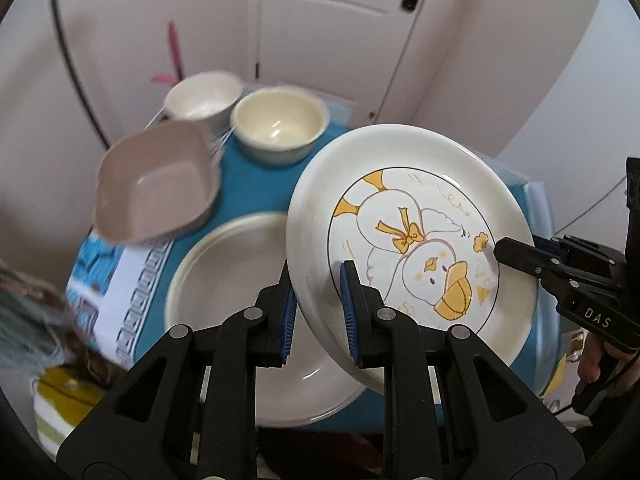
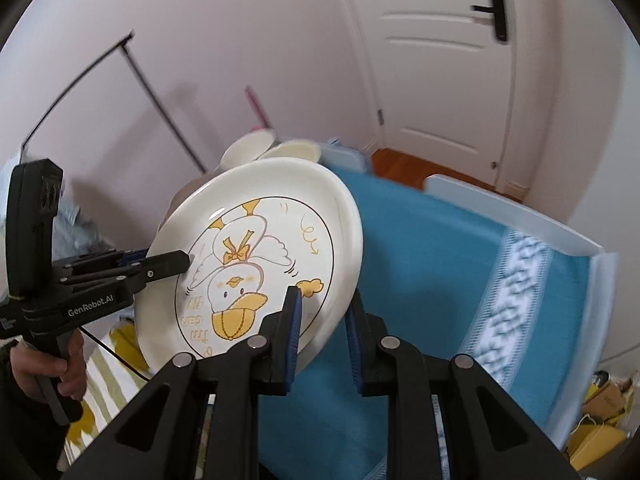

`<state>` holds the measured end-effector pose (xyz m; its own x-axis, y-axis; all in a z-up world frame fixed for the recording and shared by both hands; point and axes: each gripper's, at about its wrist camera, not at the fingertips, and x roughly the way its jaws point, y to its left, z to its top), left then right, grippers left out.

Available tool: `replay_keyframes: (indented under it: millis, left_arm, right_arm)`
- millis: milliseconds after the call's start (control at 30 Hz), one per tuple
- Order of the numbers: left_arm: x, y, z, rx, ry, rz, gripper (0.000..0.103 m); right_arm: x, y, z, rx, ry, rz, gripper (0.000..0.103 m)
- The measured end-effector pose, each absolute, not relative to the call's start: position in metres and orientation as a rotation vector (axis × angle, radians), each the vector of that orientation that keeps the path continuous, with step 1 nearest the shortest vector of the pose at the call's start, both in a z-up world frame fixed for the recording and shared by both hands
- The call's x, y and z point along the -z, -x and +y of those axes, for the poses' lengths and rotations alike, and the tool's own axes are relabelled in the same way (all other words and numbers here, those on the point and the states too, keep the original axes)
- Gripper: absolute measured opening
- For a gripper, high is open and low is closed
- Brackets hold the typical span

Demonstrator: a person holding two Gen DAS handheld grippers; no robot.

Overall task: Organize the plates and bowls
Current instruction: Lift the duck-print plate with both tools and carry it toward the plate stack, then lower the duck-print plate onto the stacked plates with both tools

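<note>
duck plate (image 1: pixel 412 236): glazed ceramic by look, glossy, smooth; printed yellow and brown drawing.
plain plate (image 1: pixel 224 280): cream, glossy, smooth.
cream bowl (image 1: pixel 280 126): glossy inside, bright highlight at bottom.
white bowl (image 1: pixel 200 98): smooth, slight sheen.
pink dish (image 1: pixel 156 188): plastic look, matt, smooth.
cloth (image 2: pixel 440 280): teal woven fabric, matt, white patterned band.
left tongs (image 1: pixel 320 296): matt black plastic, blue ribbed pads, metal rivets.
right tongs (image 2: pixel 324 332): same finish.
floor (image 2: pixel 400 164): wood, polished.

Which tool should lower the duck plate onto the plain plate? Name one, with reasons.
Left, probably. The left tool grips the duck plate on the rim nearest the plain plate, directly ahead of it. The right tool holds the opposite rim.
</note>
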<state>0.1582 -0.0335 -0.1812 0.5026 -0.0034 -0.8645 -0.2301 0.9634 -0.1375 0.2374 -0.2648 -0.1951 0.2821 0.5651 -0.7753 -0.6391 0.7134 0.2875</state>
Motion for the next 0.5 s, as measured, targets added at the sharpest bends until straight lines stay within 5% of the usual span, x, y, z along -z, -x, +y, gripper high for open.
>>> replay_keyframes:
  millis: [500]
  left_arm:
    - [0.254, -0.135, 0.015, -0.154, 0.334, 1.144, 0.019]
  right_arm:
    - [0.254, -0.214, -0.193, -0.810, 0.233, 1.102, 0.020]
